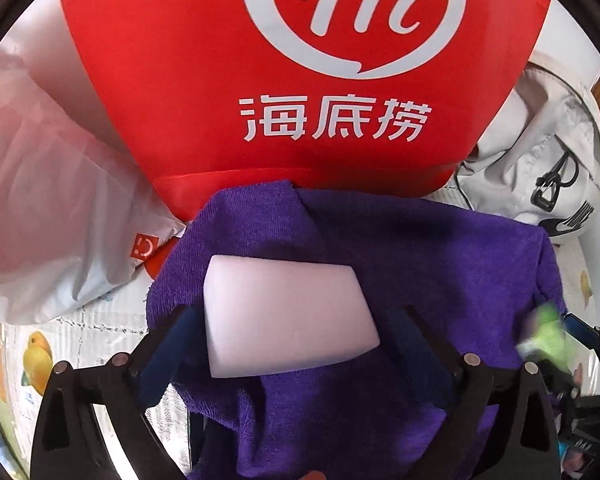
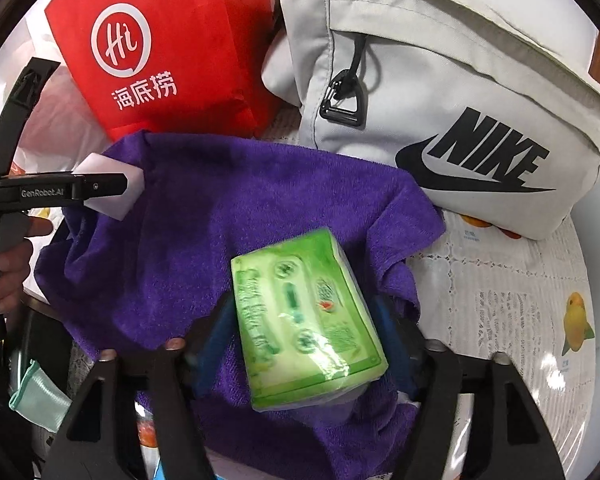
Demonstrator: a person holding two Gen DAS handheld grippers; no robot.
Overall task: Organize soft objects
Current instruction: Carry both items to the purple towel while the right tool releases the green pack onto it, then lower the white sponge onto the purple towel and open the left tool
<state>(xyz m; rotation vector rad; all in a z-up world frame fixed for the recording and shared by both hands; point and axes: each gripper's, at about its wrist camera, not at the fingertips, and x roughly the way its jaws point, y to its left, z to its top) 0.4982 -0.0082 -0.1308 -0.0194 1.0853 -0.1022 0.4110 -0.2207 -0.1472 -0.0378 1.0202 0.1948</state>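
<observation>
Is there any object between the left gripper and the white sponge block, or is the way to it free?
Nothing visible is in the way. The white sponge block lies on the purple towel, already between the open fingers of the left gripper. Whether the pads touch it, I cannot tell.

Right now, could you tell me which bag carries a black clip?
The grey Nike bag, right of the red bag; the red one bears only white print.
</observation>
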